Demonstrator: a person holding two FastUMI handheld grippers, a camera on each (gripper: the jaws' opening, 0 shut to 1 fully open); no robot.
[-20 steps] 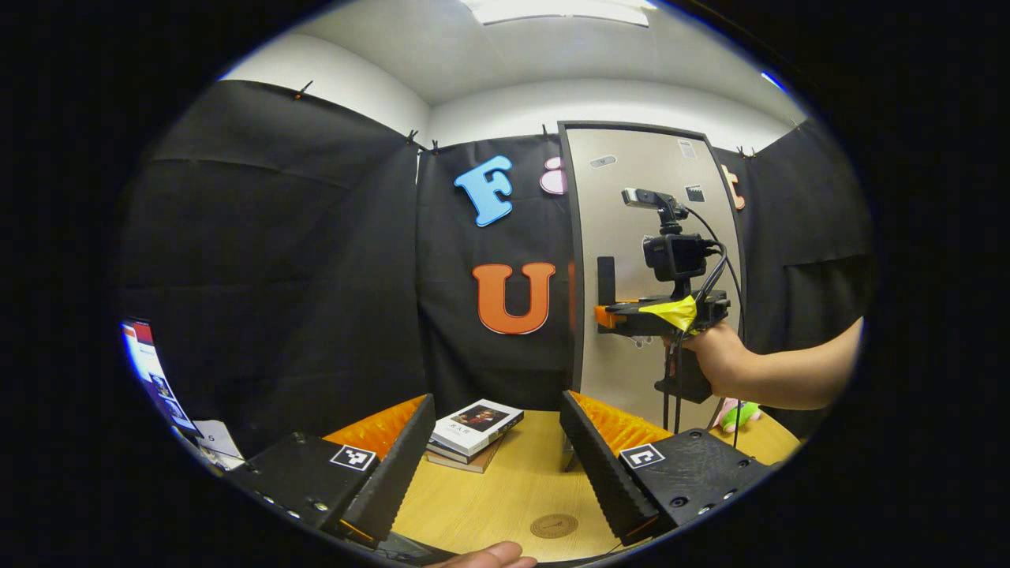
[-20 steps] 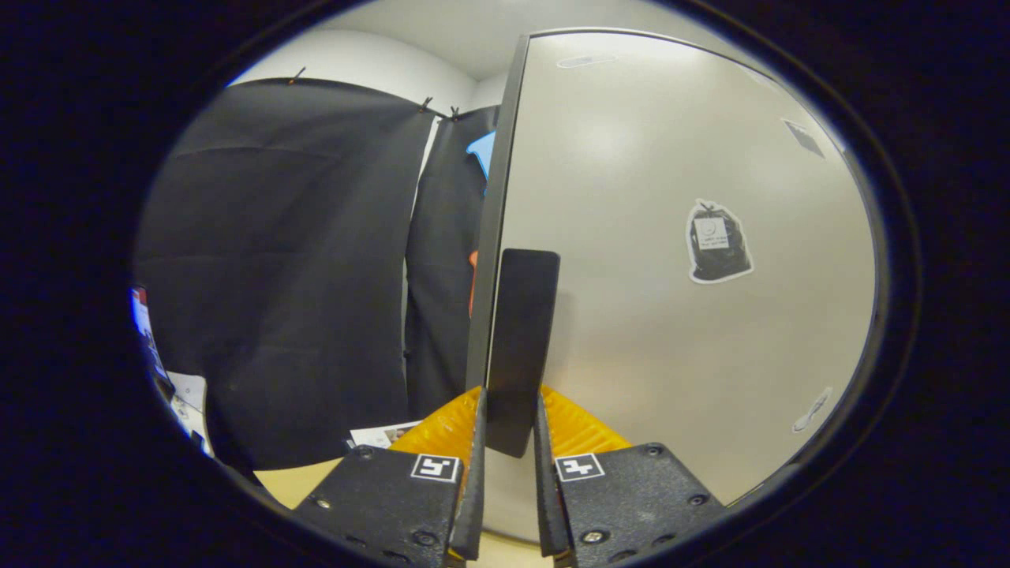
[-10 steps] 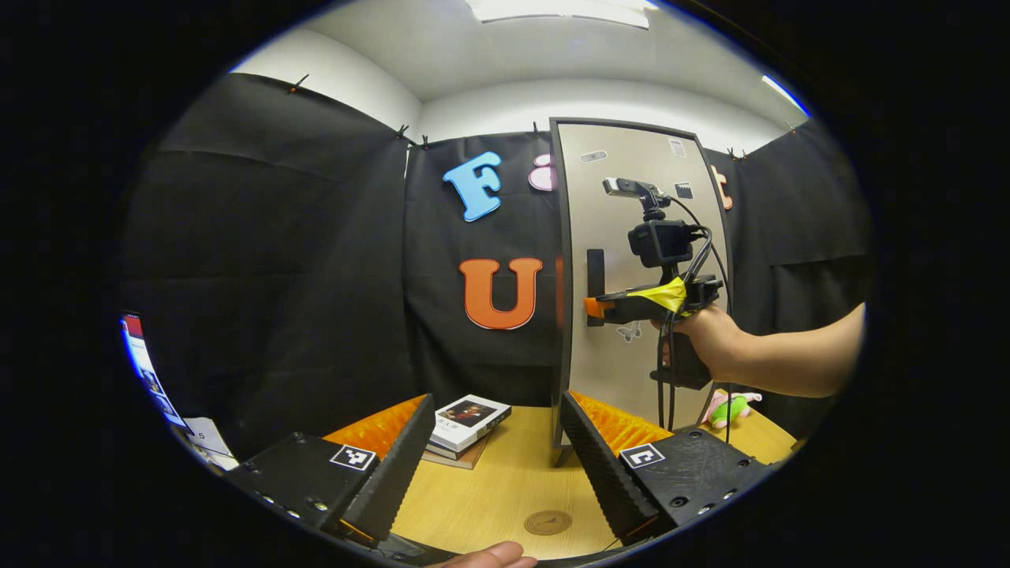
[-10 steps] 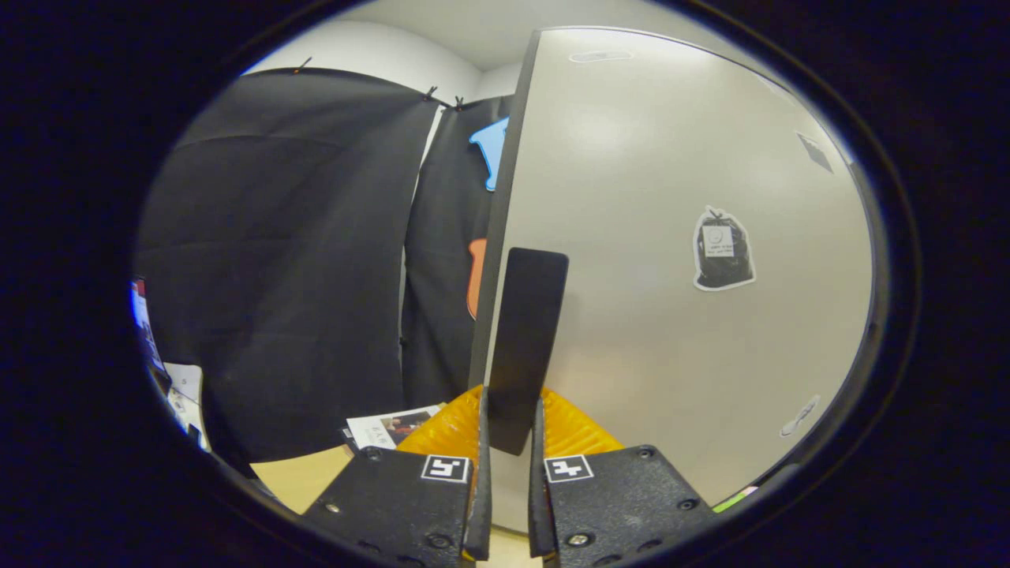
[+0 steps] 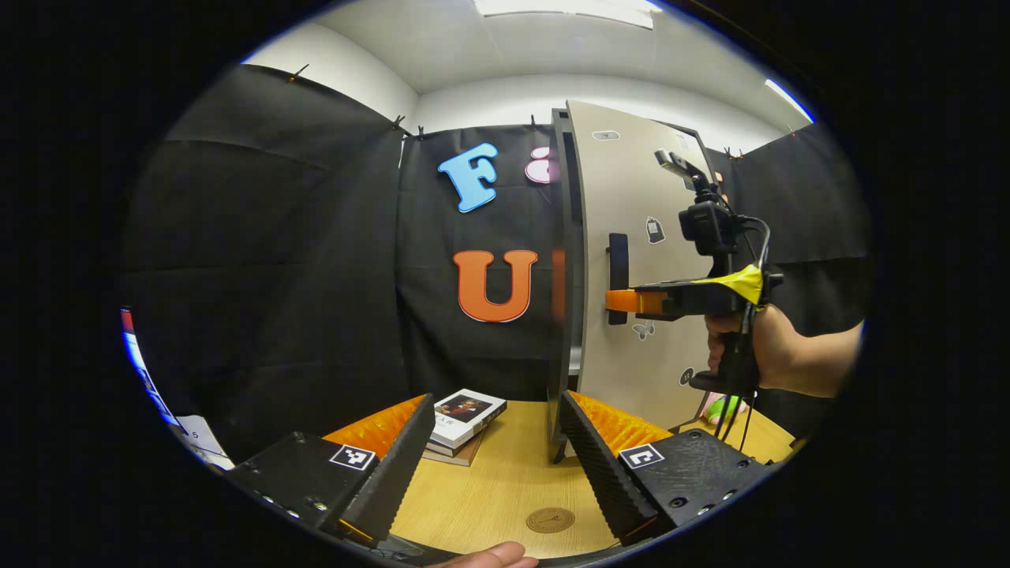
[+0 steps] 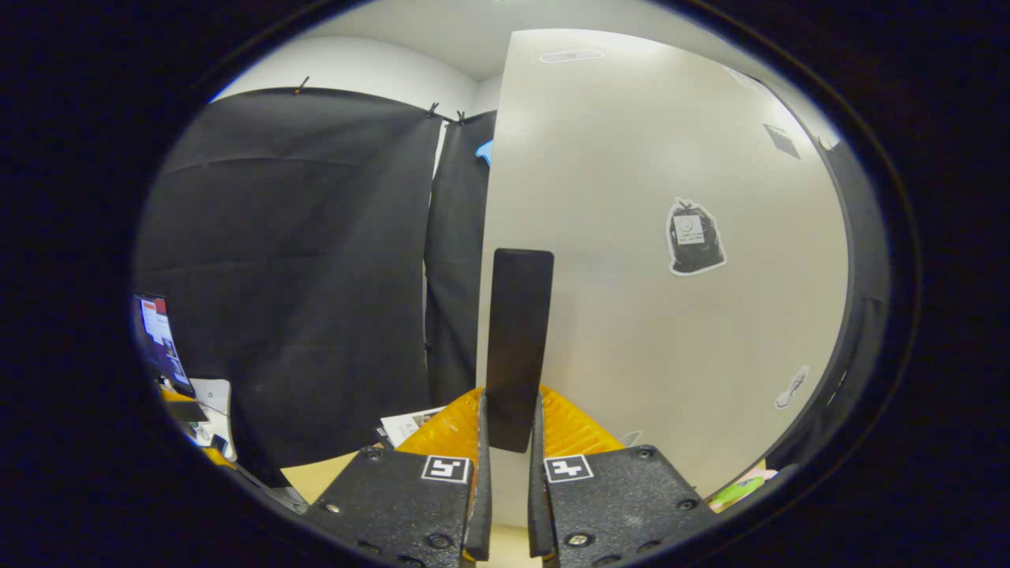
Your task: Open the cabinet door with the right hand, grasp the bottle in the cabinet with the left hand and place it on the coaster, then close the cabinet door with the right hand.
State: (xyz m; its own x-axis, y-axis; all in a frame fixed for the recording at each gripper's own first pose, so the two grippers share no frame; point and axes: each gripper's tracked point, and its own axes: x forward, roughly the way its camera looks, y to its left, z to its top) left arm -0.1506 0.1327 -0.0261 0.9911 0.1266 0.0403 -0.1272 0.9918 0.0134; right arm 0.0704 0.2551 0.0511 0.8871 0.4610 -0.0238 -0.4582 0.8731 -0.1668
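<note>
The right gripper (image 6: 509, 442) is clamped on the flat black bar handle (image 6: 518, 339) of the tall beige cabinet door (image 5: 631, 237), which stands partly swung out. The handle is slim, so a pull off the hinge arc could slip it free. The left gripper (image 5: 493, 465) waits spread wide above the wooden table (image 5: 505, 481), the round brown coaster (image 5: 550, 520) at its six o'clock. The bottle stays hidden behind the door.
</note>
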